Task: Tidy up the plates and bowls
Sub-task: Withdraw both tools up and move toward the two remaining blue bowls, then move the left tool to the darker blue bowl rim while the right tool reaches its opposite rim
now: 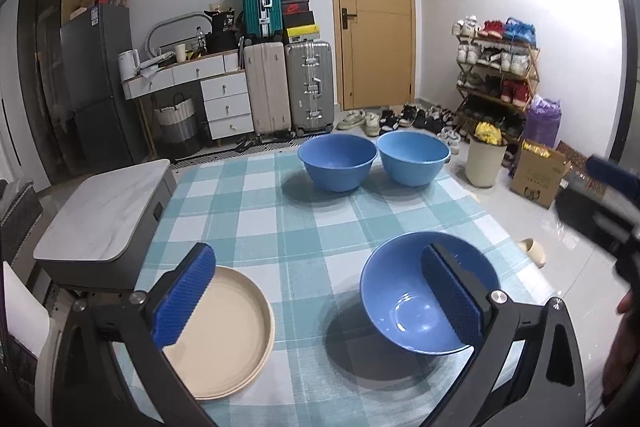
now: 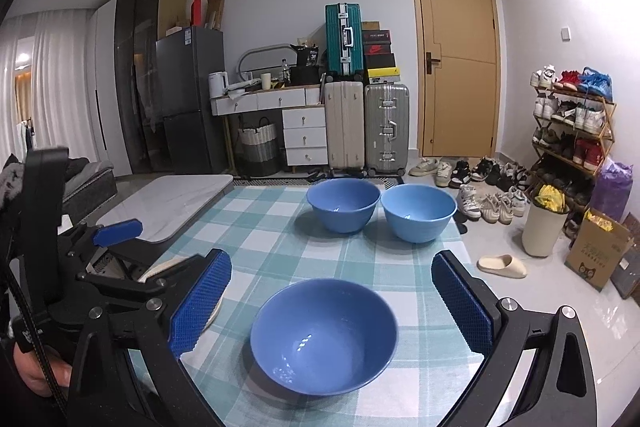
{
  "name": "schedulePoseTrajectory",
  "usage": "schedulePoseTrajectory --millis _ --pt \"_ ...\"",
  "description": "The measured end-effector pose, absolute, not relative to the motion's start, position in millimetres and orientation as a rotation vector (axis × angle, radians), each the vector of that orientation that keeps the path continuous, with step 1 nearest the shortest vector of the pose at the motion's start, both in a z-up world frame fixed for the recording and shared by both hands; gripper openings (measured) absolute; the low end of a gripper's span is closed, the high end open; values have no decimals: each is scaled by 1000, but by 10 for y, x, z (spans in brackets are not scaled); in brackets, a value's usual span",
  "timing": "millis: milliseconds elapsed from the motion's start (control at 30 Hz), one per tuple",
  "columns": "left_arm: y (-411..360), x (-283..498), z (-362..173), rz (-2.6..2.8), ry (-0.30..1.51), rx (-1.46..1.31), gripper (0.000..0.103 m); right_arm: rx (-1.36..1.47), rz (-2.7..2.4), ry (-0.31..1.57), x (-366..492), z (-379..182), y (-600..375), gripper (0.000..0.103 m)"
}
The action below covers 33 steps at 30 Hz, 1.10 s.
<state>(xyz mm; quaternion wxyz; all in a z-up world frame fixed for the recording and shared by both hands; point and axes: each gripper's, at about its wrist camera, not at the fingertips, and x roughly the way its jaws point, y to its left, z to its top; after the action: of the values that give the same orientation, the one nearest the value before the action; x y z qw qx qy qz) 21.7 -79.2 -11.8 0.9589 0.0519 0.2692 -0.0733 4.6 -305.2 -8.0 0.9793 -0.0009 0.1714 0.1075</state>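
Right wrist view: near bowl (image 2: 324, 335) lies between right gripper (image 2: 330, 305) fingers, untouched.

A lived-in home, plainly an apartment's entry and living area. Shown by a wooden door (image 2: 456, 55) with shoes scattered at its foot, a loaded shoe rack (image 2: 572, 131), stacked suitcases (image 2: 366, 123) and shoe boxes, a grey fridge (image 2: 192, 95), a white drawer unit (image 2: 304, 135) cluttered with a kettle and bottles, a laundry basket (image 2: 259, 147). Rounded off by a checked cloth over the table (image 2: 280, 227), a sofa edge and white curtains (image 2: 52, 83) at the left.
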Motion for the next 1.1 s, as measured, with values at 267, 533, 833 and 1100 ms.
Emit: schedulePoseTrajectory --millis 267,533,833,1100 --pt "-830 402 -73 -130 570 142 103 3 244 369 243 166 -3080 102" --pt "-839 710 63 -124 560 155 103 79 275 370 664 415 -3199 102" --pt "-737 1348 182 -119 623 121 103 105 373 365 1211 684 -3187 102" --pt "-779 2076 102 -154 749 138 103 13 392 430 1820 767 -3000 102"
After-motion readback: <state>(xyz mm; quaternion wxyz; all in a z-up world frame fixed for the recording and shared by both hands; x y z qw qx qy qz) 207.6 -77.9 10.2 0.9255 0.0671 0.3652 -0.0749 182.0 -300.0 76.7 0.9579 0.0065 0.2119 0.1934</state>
